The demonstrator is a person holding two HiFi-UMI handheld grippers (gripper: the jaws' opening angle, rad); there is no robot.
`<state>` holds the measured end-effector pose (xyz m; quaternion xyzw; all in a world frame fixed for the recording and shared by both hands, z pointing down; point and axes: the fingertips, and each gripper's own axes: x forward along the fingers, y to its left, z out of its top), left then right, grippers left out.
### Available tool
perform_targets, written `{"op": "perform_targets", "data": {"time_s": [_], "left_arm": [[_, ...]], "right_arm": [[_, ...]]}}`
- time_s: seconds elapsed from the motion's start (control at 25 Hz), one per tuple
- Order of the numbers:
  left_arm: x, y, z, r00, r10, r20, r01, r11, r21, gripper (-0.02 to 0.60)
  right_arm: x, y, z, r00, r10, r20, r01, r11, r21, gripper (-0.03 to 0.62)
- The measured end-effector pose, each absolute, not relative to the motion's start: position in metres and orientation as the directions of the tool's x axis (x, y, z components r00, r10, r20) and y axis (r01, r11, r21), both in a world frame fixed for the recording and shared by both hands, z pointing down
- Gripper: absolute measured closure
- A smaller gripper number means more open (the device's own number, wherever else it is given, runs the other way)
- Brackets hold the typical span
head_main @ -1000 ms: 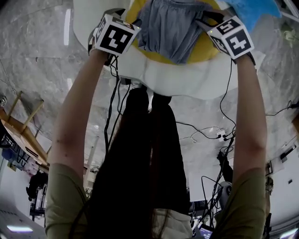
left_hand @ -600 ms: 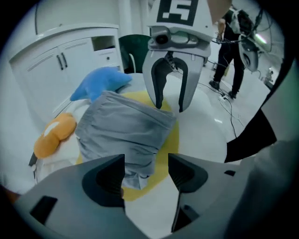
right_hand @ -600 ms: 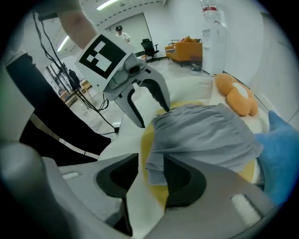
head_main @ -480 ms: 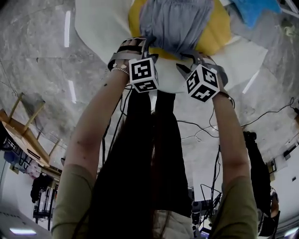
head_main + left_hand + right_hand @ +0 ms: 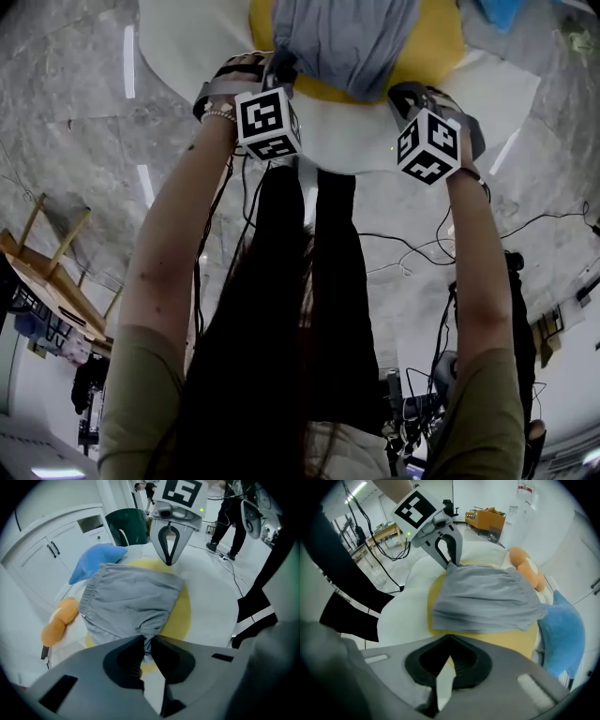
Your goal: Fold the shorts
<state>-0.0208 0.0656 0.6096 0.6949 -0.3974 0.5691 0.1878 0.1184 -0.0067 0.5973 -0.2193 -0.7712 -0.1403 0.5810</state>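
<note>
Grasp stage: hem pick-up

Grey shorts lie on the yellow mat, back from the table's near edge. Left tool has just closed, pinching the hem. Right tool has just closed fully; its jaws show no cloth. Next move likely calls for re-gripping right, then lifting evenly.

Your shorts are plain pale grey. The round mat is mustard yellow and the desk white. You also have a bright blue cloth and an orange plush. Your left gripper and right gripper are matte grey, their cubes patterned in black-and-white squares. The floor is grey and marble-veined, and your sleeves are olive.
</note>
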Motion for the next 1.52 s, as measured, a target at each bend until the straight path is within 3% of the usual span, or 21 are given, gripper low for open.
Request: {"op": "perform_targets", "data": {"time_s": [0.16, 0.2, 0.28, 0.36, 0.52, 0.6, 0.64, 0.88, 1.08, 1.16, 1.24, 1.32, 1.52], "left_arm": [[-0.021, 0.068, 0.605, 0.044, -0.345, 0.938, -0.798, -0.577, -0.175, 0.534], [-0.020, 0.069, 0.605, 0.046, -0.339, 0.940, -0.803, -0.572, -0.167, 0.534], [-0.017, 0.069, 0.606, 0.058, -0.323, 0.944, -0.819, -0.557, -0.140, 0.534], [-0.016, 0.069, 0.606, 0.071, -0.315, 0.947, -0.831, -0.544, -0.119, 0.534], [-0.018, 0.068, 0.604, 0.085, -0.314, 0.946, -0.824, -0.556, -0.110, 0.534], [-0.021, 0.068, 0.602, 0.079, -0.317, 0.945, -0.803, -0.582, -0.128, 0.534], [-0.022, 0.068, 0.600, 0.074, -0.321, 0.944, -0.789, -0.598, -0.141, 0.535], [-0.012, 0.084, 0.591, 0.086, -0.337, 0.937, -0.716, -0.676, -0.178, 0.545], [-0.005, 0.094, 0.612, 0.085, -0.294, 0.952, -0.760, -0.637, -0.129, 0.548], [-0.007, 0.095, 0.618, 0.073, -0.268, 0.961, -0.757, -0.642, -0.121, 0.545], [-0.013, 0.107, 0.623, 0.072, -0.199, 0.977, -0.750, -0.657, -0.078, 0.505], [-0.023, 0.120, 0.621, 0.097, -0.134, 0.986, -0.773, -0.634, -0.010, 0.336], [-0.033, 0.066, 0.579, 0.167, -0.327, 0.930, -0.834, -0.550, -0.044, 0.270]], "right_arm": [[0.112, 0.002, 0.578, -0.308, 0.236, 0.922, 0.406, 0.909, -0.097, 0.573], [0.109, 0.014, 0.578, -0.306, 0.262, 0.915, 0.409, 0.904, -0.122, 0.547], [0.104, 0.040, 0.584, -0.282, 0.307, 0.909, 0.437, 0.885, -0.163, 0.427], [0.097, 0.055, 0.594, -0.267, 0.304, 0.915, 0.469, 0.870, -0.152, 0.425], [0.091, 0.047, 0.621, -0.231, 0.141, 0.963, 0.552, 0.834, 0.010, 0.432], [0.092, 0.037, 0.625, -0.222, 0.095, 0.971, 0.558, 0.828, 0.047, 0.546], [0.094, 0.032, 0.622, -0.224, 0.091, 0.970, 0.552, 0.833, 0.050, 0.574], [0.124, 0.008, 0.602, -0.208, 0.088, 0.974, 0.588, 0.807, 0.052, 0.579], [0.136, 0.010, 0.626, -0.143, 0.083, 0.986, 0.606, 0.795, 0.021, 0.579], [0.139, 0.011, 0.630, -0.099, 0.109, 0.989, 0.597, 0.802, -0.029, 0.546], [0.147, 0.012, 0.626, -0.044, 0.170, 0.985, 0.565, 0.817, -0.116, 0.406], [0.149, 0.009, 0.612, -0.035, 0.235, 0.971, 0.529, 0.829, -0.182, 0.281], [0.090, -0.013, 0.571, -0.248, 0.246, 0.937, 0.533, 0.842, -0.080, 0.279]]}}
